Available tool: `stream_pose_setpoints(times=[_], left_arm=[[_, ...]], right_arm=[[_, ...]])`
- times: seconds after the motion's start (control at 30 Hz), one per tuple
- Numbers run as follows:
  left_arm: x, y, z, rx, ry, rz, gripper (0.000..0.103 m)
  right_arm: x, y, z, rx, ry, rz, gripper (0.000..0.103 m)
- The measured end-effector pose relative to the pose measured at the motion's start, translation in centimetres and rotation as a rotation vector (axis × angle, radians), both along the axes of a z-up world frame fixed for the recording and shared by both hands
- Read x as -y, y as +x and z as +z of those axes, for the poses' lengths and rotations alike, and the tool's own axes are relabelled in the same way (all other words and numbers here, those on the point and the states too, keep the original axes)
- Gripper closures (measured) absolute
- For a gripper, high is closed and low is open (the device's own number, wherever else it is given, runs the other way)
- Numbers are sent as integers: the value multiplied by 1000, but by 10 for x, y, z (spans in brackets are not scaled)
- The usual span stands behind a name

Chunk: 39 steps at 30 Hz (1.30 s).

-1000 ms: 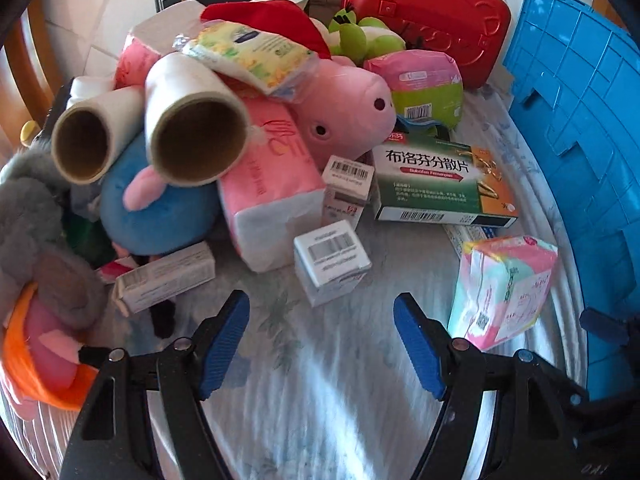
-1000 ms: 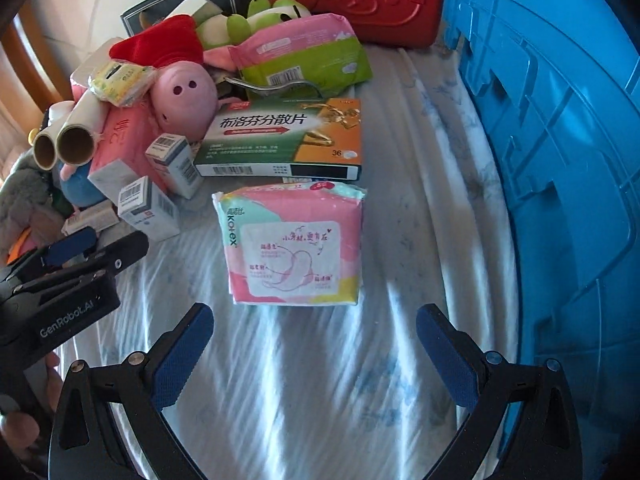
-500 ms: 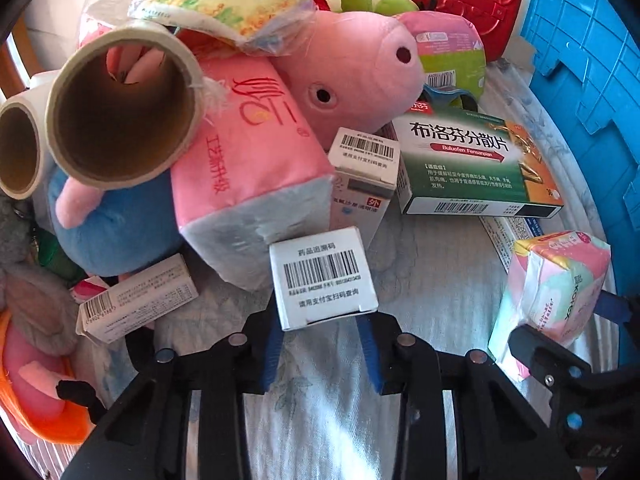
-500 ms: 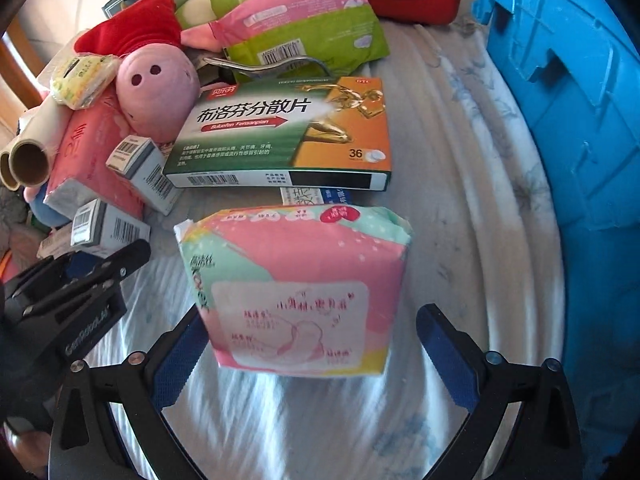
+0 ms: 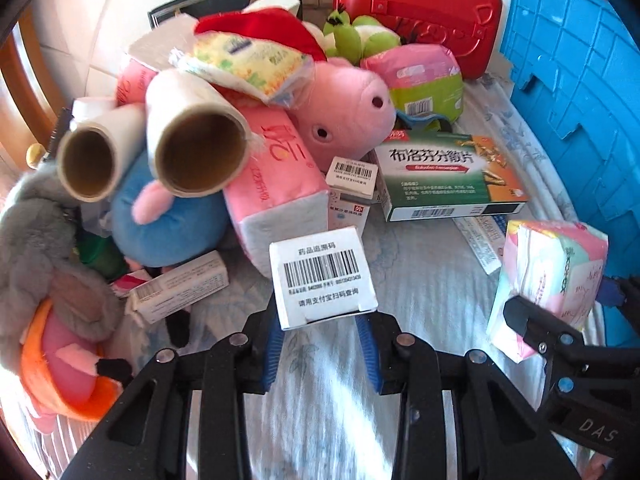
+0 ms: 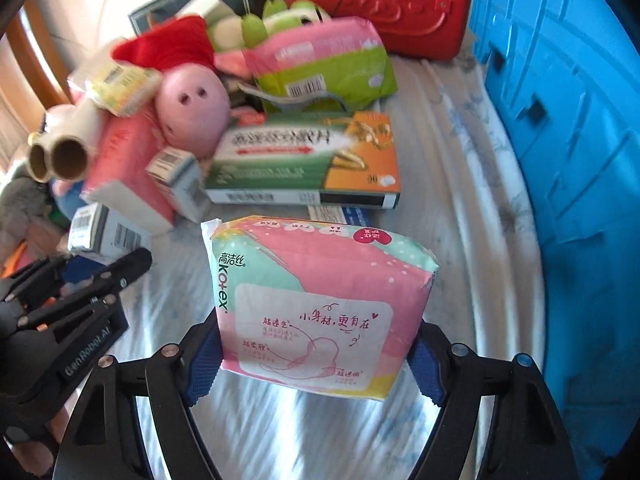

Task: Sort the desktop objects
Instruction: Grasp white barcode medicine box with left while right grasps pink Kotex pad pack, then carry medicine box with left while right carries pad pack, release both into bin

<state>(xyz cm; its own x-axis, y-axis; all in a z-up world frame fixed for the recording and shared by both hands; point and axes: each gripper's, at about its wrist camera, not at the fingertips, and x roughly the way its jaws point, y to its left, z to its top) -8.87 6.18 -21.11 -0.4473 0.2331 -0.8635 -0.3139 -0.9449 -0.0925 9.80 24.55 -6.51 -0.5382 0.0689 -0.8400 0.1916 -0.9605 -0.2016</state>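
My left gripper (image 5: 322,344) is shut on a small white barcode box (image 5: 322,276), its blue pads against the box's lower sides. The box sits just in front of the pile on the patterned cloth (image 5: 420,288). My right gripper (image 6: 316,364) has its jaws closing on a pink and mint pad pack (image 6: 320,300), and the blue pads touch both of the pack's sides. The left wrist view shows that pack (image 5: 548,276) at the right with a black finger (image 5: 536,320) in front of it. The right wrist view shows the left gripper (image 6: 80,292) low on the left.
A blue plastic crate (image 6: 568,128) walls off the right side. Behind lie a green and orange medicine box (image 5: 448,176), a pink pig plush (image 5: 344,116), a pink tissue pack (image 5: 276,184), two cardboard-core rolls (image 5: 192,136), more small boxes (image 5: 180,288) and a red case (image 5: 416,12).
The left gripper went forward, closed on the white barcode box, then drew back a little with it. The right gripper advanced around the pink pad pack and its jaws narrowed onto it.
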Motion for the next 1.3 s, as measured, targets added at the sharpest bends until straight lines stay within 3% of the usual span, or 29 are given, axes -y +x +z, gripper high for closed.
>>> stream_pose_setpoints(times=[0.43,0.73,1.0,1.3], left_arm=[[35,38,113,-216,34,9,70],[42,65,184,-348,68,-23,70],[-7,81,233,-409,116,-138,70],[-100,110,279,-448,171,-326,70]], right_arm=[[48,65,112,-262,-23,135,24],[61,111,193,-482,-35,156,24],[38,148,247,-632,-14,94,24],[-38,170,295,-729,19,-87,24]])
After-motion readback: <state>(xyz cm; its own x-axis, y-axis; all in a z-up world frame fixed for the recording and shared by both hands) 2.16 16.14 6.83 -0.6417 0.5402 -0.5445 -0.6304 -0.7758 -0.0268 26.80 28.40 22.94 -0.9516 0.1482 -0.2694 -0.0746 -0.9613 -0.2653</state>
